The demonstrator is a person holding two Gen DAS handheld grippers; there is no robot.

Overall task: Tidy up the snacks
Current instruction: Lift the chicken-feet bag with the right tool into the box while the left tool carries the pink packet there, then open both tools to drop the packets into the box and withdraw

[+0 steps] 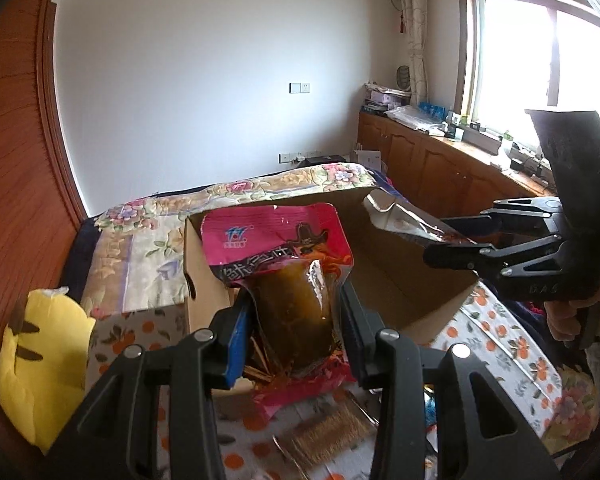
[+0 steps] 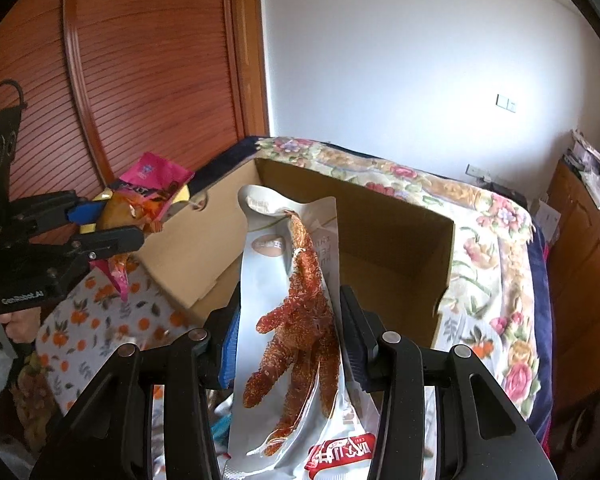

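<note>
My left gripper [image 1: 296, 305] is shut on a pink snack packet [image 1: 276, 240] with a brown filling, held upright at the near left corner of an open cardboard box [image 1: 400, 272]. At the right of the left wrist view, my right gripper [image 1: 440, 240] pinches a silver packet [image 1: 392, 212] over the box's right rim. In the right wrist view the right gripper [image 2: 290, 308] is shut on this silver-white packet [image 2: 292, 360], which shows a spiced chicken foot. The box [image 2: 400, 248] lies just beyond it. My left gripper [image 2: 120, 224] with the pink packet [image 2: 152, 176] is at the left.
The box rests on a floral bedspread [image 1: 148, 232], with an orange-print cloth [image 1: 500, 344] in front. A yellow plush toy [image 1: 40, 364] lies at the left. More snack packets [image 1: 328, 436] lie under my left gripper. Wooden cabinets [image 1: 440, 168] stand at the right and a slatted wooden door [image 2: 140, 80] at the left.
</note>
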